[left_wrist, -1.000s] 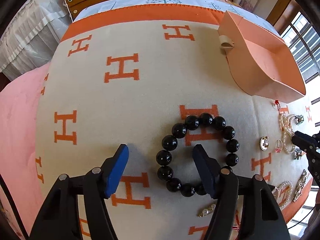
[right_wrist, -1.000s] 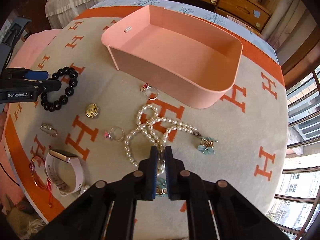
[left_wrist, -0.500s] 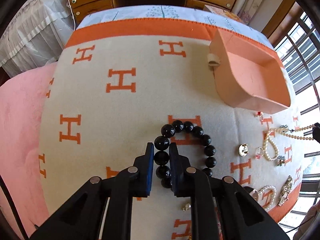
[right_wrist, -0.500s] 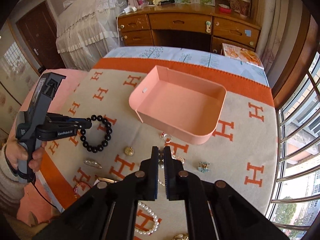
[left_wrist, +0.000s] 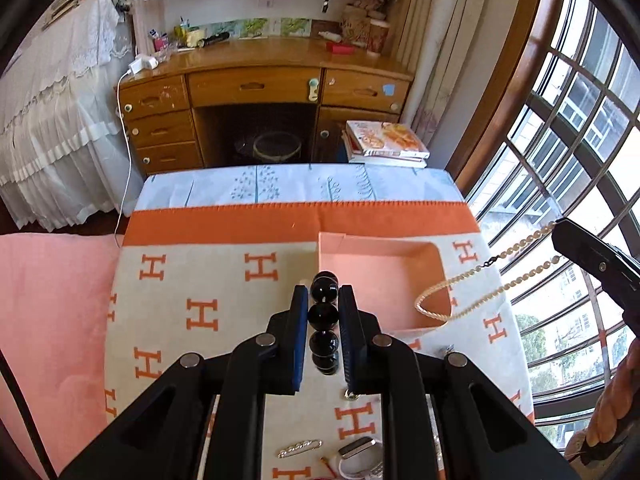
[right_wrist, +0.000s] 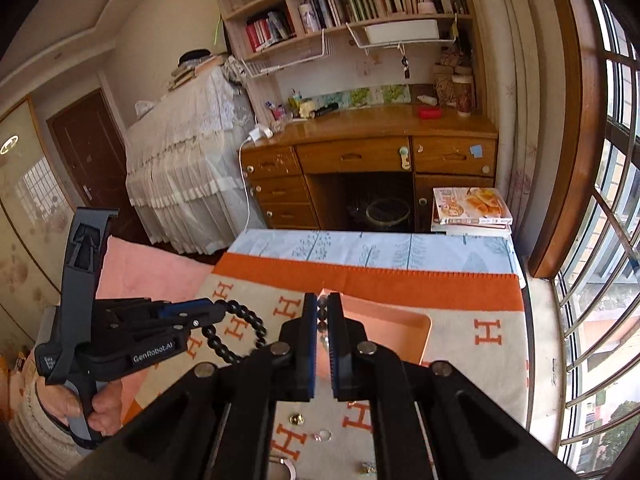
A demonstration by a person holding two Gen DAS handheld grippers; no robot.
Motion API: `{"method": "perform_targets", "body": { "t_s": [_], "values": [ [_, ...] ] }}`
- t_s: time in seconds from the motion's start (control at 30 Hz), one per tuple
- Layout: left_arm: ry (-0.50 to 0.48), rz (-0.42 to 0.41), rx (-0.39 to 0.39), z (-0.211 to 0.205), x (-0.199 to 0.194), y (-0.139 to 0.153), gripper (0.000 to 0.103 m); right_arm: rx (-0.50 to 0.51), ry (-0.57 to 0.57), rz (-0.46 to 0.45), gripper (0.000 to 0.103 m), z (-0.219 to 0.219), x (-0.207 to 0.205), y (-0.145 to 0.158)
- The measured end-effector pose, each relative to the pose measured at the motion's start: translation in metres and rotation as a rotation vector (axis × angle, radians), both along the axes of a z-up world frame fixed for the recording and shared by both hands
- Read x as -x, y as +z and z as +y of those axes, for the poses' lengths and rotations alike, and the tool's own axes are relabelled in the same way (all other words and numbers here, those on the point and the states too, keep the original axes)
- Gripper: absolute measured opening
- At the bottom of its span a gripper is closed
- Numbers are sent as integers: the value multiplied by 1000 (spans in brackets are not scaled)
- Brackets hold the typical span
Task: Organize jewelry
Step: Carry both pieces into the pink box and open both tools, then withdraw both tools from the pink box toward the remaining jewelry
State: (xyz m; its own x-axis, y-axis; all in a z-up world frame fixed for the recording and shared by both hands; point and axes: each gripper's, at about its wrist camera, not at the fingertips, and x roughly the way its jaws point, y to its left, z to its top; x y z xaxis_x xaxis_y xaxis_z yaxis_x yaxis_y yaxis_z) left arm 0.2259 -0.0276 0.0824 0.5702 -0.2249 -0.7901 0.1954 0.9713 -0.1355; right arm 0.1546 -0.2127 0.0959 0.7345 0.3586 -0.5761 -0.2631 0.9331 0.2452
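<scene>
My left gripper (left_wrist: 324, 300) is shut on the black bead bracelet (left_wrist: 324, 316) and holds it in the air, just left of the pink box (left_wrist: 380, 264). In the right wrist view the bracelet (right_wrist: 236, 332) hangs in a loop from the left gripper (right_wrist: 208, 308). My right gripper (right_wrist: 322, 308) is shut on the pearl necklace (right_wrist: 322, 316), raised above the blanket. In the left wrist view the pearl necklace (left_wrist: 460, 292) hangs from the right gripper at the right edge, and its loop dangles over the box's near right corner.
Small pieces lie on the orange and cream blanket (left_wrist: 200, 280) near me: a silver clip (left_wrist: 300, 448), a watch (left_wrist: 360, 450), a gold brooch (right_wrist: 295, 419) and a ring (right_wrist: 323, 435). A wooden desk (left_wrist: 260, 92) stands beyond the bed, windows to the right.
Both grippers rose high above the blanket. The left one lifted the black bracelet off the blanket toward the box. The right one carried the pearl necklace up and over the box's corner.
</scene>
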Motion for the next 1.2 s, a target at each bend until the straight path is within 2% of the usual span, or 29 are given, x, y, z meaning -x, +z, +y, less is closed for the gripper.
{"method": "perform_targets", "body": {
  "t_s": [0.1,0.17,0.27,0.43,0.53,0.7,0.9,1.07,1.2],
  "values": [
    [-4,-26,1,-16,-11,7,13,-12,-14,-26,5,-1,-10,6],
    [-12,-25,-6,-27,-18,-1,13,-1,-26,-21,5,0,-20,2],
    [-21,10,-20,-41,-34,-25,13,4,-39,29,5,0,-39,-16],
    [-32,92,-44,-54,-58,-78,13,53,-76,130,5,-1,-64,-62],
    [-45,120,-41,-54,-62,-95,15,83,-108,182,6,-2,-68,-84],
    [-37,74,-18,-42,-54,-91,51,73,-122,206,10,-8,-67,-101],
    [-24,27,-23,-28,-38,-76,54,87,-121,185,11,-7,-54,-101],
    [7,-13,-37,-12,-15,-71,60,87,-103,172,11,-4,-35,-98],
    [37,-40,-18,4,8,-67,62,81,-91,164,11,-2,-17,-95]
  ]
}}
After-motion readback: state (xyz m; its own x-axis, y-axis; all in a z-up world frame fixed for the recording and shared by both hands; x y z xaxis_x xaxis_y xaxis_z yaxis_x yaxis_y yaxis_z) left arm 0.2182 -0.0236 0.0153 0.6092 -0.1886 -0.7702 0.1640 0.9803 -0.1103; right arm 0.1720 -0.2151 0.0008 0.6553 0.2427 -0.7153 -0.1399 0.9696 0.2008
